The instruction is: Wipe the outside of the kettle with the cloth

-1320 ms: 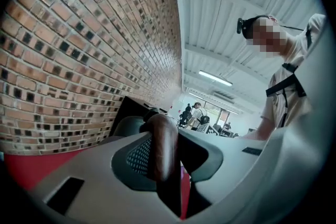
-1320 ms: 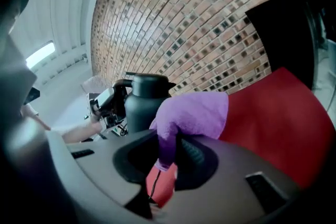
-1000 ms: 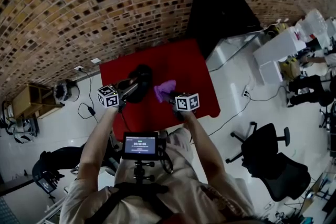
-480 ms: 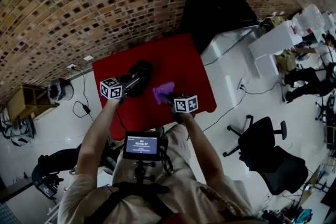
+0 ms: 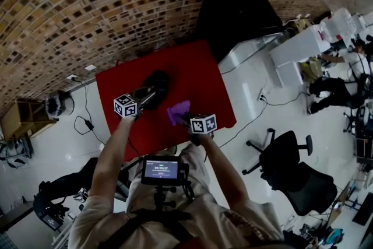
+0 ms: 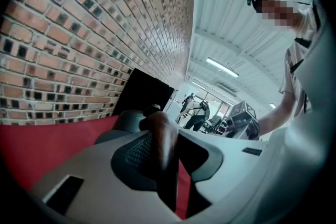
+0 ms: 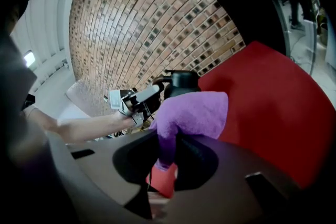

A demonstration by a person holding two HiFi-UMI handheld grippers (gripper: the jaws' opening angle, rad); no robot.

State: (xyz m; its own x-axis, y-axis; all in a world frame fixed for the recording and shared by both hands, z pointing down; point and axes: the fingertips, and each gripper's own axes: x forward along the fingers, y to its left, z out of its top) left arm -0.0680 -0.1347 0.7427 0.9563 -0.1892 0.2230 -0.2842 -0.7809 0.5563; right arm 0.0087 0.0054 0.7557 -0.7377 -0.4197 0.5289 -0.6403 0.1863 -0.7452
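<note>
While the left claw [image 5: 148, 94] is clamped on the kettle [image 5: 156, 82], its pads pressing either side of the brown handle [image 6: 161, 136], the wiping itself looks not yet begun. The step in hand appears to be the approach: kettle steadied, cloth brought up. The right claw [image 5: 186, 119] is closed on the purple cloth [image 5: 178, 112], pinching it low so that most of it bunches above the jaws.

The cloth hangs near the kettle on the person's side, apart from it, with red counter [image 5: 204, 76] showing between them. The right gripper view has the kettle's black top just behind the cloth's upper edge. No view shows whether the kettle's base rests on the counter.

The next move probably calls for carrying the bunched part of the cloth across that gap onto the kettle's side wall, then rubbing around the wall. The left claw would need to hold firm so the kettle does not swing on its handle. The pinch on the cloth is narrow, so hard pressure could drag it loose.

Counted: one kettle, one cloth, two claws, one counter.
</note>
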